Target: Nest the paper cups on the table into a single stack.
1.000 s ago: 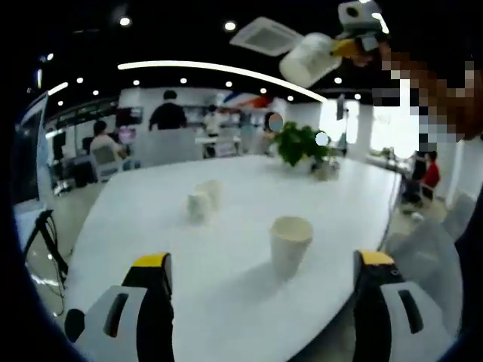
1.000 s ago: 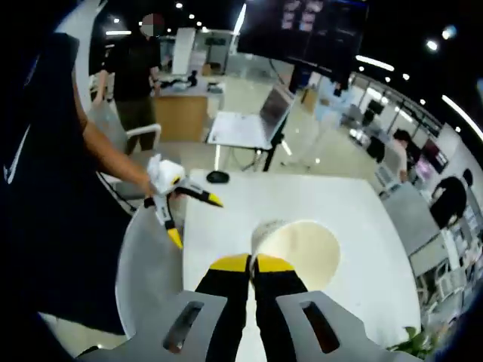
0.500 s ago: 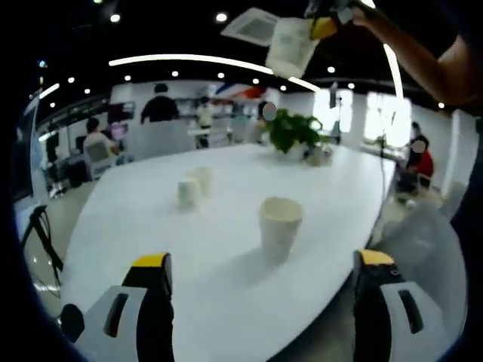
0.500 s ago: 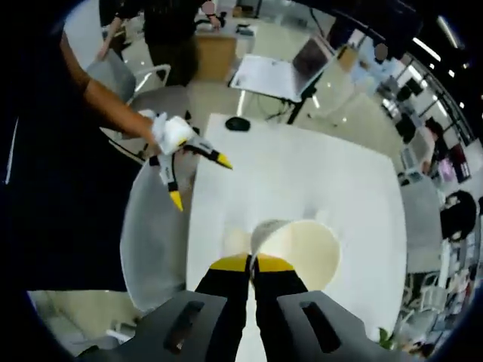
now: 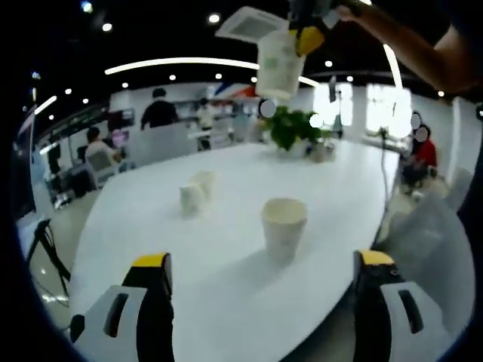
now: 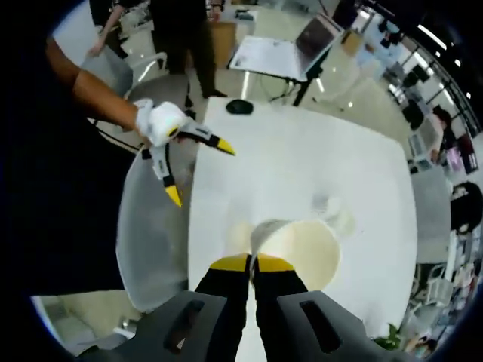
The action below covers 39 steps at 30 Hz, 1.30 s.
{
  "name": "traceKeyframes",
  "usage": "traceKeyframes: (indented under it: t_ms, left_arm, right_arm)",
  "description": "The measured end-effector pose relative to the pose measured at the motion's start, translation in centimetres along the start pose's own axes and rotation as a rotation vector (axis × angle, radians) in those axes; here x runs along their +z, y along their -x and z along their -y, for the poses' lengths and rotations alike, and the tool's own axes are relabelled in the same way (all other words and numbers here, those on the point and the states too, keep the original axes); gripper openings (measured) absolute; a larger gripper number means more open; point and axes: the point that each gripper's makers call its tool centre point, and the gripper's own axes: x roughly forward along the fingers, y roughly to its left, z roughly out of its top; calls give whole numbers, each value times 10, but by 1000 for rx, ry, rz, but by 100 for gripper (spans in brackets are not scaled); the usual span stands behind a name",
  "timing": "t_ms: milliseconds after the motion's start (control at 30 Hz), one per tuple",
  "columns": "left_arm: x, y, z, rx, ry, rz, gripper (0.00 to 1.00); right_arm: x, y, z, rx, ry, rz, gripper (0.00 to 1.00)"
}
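**Right gripper holds one cup high over the table; left gripper waits with jaws apart**

In my left gripper view, the left gripper (image 5: 260, 275) sits low at the near edge of the white table (image 5: 151, 226), its jaws spread wide with nothing between them. Just beyond them I see an upright paper cup (image 5: 284, 227) standing alone on the tabletop. Farther back and to the left stand two more cups (image 5: 196, 194), close together; I cannot tell whether they touch. Beyond those, a potted plant (image 5: 293, 130) sits at the far end of the table. High above, the right gripper (image 5: 306, 34) hangs in the air with a held cup (image 5: 278, 64) below it.

In my right gripper view, the right gripper (image 6: 253, 263) has its yellow-tipped jaws pinched together on the rim of the held cup (image 6: 298, 249), whose open mouth faces the camera. The table (image 6: 302, 166) lies below. To the left, the left gripper (image 6: 196, 170) shows with jaws parted beside a grey chair (image 6: 151, 226). A laptop (image 6: 283, 53) lies beyond the table.
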Motion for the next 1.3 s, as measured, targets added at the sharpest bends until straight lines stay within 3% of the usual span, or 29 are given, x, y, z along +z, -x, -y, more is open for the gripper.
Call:
traceKeyframes:
  t_ms: [533, 800, 1300]
  left_arm:
    - [-3, -5, 1, -13, -5, -16, 97]
    - [-2, -3, -2, 0, -14, -8, 94]
    - [-4, -5, -1, -17, -10, -17, 98]
  right_arm:
    - [-14, -58, -3, 85, -70, -29, 0]
    - [-21, -80, -7, 105, -91, -44, 0]
    - [-30, -120, -18, 136, -144, -70, 0]
